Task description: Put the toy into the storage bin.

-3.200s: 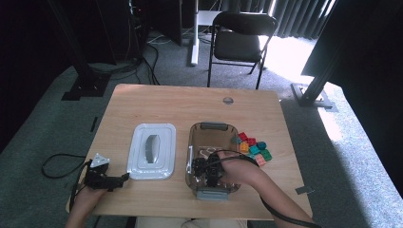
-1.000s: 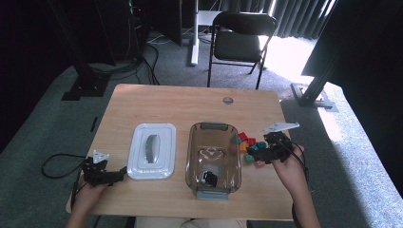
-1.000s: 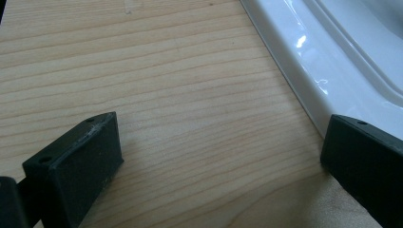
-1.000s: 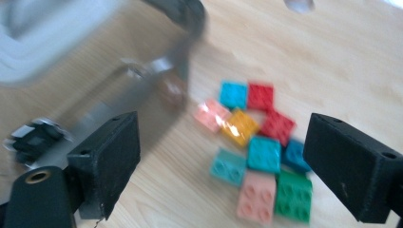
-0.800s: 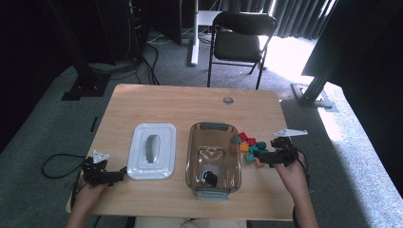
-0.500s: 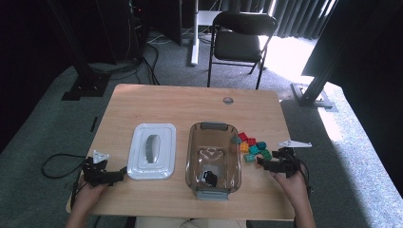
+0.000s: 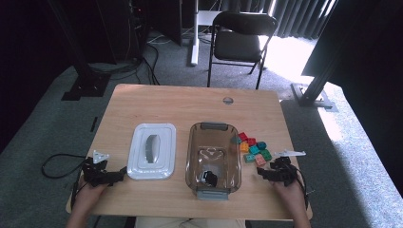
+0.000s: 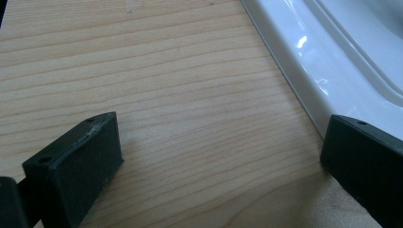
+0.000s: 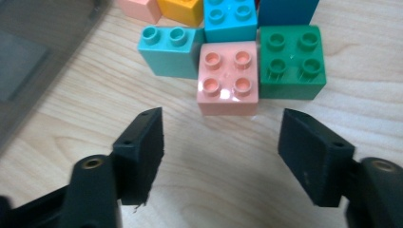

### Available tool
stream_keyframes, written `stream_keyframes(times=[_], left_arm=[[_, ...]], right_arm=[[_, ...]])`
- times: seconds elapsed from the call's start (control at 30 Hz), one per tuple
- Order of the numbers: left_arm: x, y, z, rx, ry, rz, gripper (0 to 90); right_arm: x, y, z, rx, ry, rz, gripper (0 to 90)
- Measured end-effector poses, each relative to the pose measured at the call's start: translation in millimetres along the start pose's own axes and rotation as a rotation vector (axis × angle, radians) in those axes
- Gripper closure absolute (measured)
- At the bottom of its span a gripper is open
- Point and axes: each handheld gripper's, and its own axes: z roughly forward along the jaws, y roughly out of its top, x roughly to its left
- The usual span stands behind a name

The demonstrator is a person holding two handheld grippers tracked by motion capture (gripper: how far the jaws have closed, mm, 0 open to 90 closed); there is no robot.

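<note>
wooden table, pale grain, dark carpeted room behind with a folding chair.

item 1: pink brick, 4 studs up, flat on the table at the near edge of a brick cluster. touching the green brick on one side, teal brick on the other, blue brick behind. in the high view, pink brick just right of the clear tub.

item 2: right gripper, low over the table, just short of the pink brick and lined up with it. jaws apart, have just been closing, gap now a little wider than the brick; nothing between them, nothing held.

handling note: advance straight until pads flank the brick's side faces, keep the right pad clear of the green brick, squeeze only when both pads sit square, then lift straight up to avoid dragging neighbours.

item 3: left gripper, resting at the table's near left, jaws wide, empty, 1 jaw beside the rim of the white lid.
</note>
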Motion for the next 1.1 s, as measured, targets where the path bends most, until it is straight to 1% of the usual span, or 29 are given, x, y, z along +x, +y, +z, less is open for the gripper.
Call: stream_keyframes(times=[0.1,0.13,0.17,0.2,0.23,0.3,0.33,0.37,0.43,0.53,0.57,0.63,0.67,0.73,0.77,0.83,0.87,0.93,1.1], left_arm=[[0.0,0.0,0.0,0.000,0.000,0.000,0.5],[0.0,0.0,0.0,0.000,0.000,0.000,0.5],[0.0,0.0,0.0,0.000,0.000,0.000,0.5],[0.0,0.0,0.0,0.000,0.000,0.000,0.5],[0.0,0.0,0.0,0.000,0.000,0.000,0.5],[0.0,0.0,0.0,0.000,0.000,0.000,0.5],[-0.1,0.0,0.0,0.000,0.000,0.000,0.5],[0.0,0.0,0.0,0.000,0.000,0.000,0.5],[-0.1,0.0,0.0,0.000,0.000,0.000,0.5],[0.0,0.0,0.0,0.000,0.000,0.000,0.5],[-0.1,0.0,0.0,0.000,0.001,0.000,0.5],[-0.1,-0.1,-0.1,0.000,0.001,-0.001,0.5],[-0.1,-0.1,0.0,0.000,0.000,-0.001,0.5],[-0.1,0.0,0.0,0.000,0.000,-0.001,0.5],[-0.1,0.0,-0.1,0.000,0.000,0.000,0.5],[-0.1,-0.1,-0.1,0.000,0.000,0.000,0.5],[-0.1,-0.1,-0.1,0.000,0.000,0.000,0.5],[-0.1,-0.1,0.0,0.000,0.000,-0.001,0.5],[-0.3,-0.2,-0.2,0.000,0.001,-0.002,0.5]], right_arm=[[-1.4,1.2,1.8,-0.014,-0.001,0.007,32.5],[-1.8,1.9,2.4,-0.016,-0.003,-0.001,32.5],[-0.9,5.1,4.8,-0.014,0.000,-0.015,35.9],[0.4,6.4,6.6,-0.008,0.004,-0.026,35.9],[1.4,8.0,8.8,0.001,-0.004,-0.037,35.9],[2.3,9.3,10.7,0.003,-0.002,-0.040,37.1],[2.9,10.5,12.5,0.008,0.009,-0.041,39.1],[4.7,12.8,16.5,0.008,0.002,-0.052,39.1],[6.0,15.5,19.8,0.008,-0.006,-0.057,42.9],[6.8,18.2,22.3,0.008,-0.017,-0.065,44.2],[6.5,20.6,22.9,0.004,-0.039,-0.060,46.1],[5.9,21.9,23.8,0.013,-0.041,-0.059,48.4],[5.4,22.2,23.8,0.015,-0.034,-0.056,53.9],[4.5,22.5,23.3,0.017,-0.024,-0.047,55.5],[2.8,24.2,22.5,0.032,-0.014,-0.020,56.1],[5.3,23.4,23.0,0.029,-0.041,-0.048,56.7],[8.1,23.3,23.5,0.031,-0.064,-0.069,57.0],[11.4,23.5,24.3,0.036,-0.088,-0.092,57.6],[14.0,24.7,25.3,0.046,-0.101,-0.130,58.5]])
